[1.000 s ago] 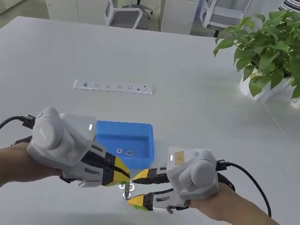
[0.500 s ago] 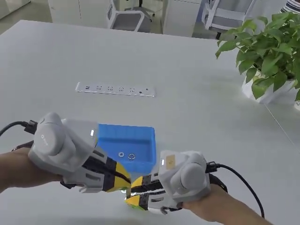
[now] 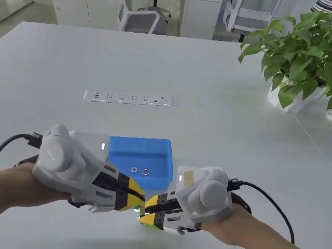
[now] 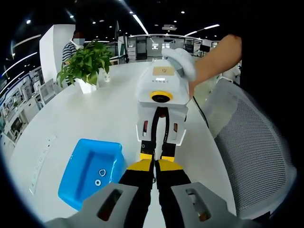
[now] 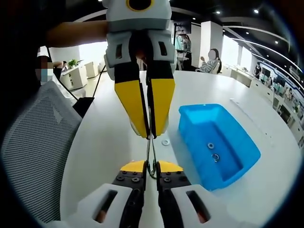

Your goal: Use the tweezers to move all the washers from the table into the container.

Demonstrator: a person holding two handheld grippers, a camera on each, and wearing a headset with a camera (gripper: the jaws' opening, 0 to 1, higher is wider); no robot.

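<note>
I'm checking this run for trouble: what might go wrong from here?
The tweezers are held by both the left gripper and the right gripper at once; an uneven release might drop or twist them. The loose washer lies right beside them, short of the container; a stray nudge may skid it away.

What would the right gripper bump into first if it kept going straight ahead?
Probably the left gripper: it faces the right gripper head-on, with the tweezers running between them. The gap looks small, though depth is unclear.
</note>
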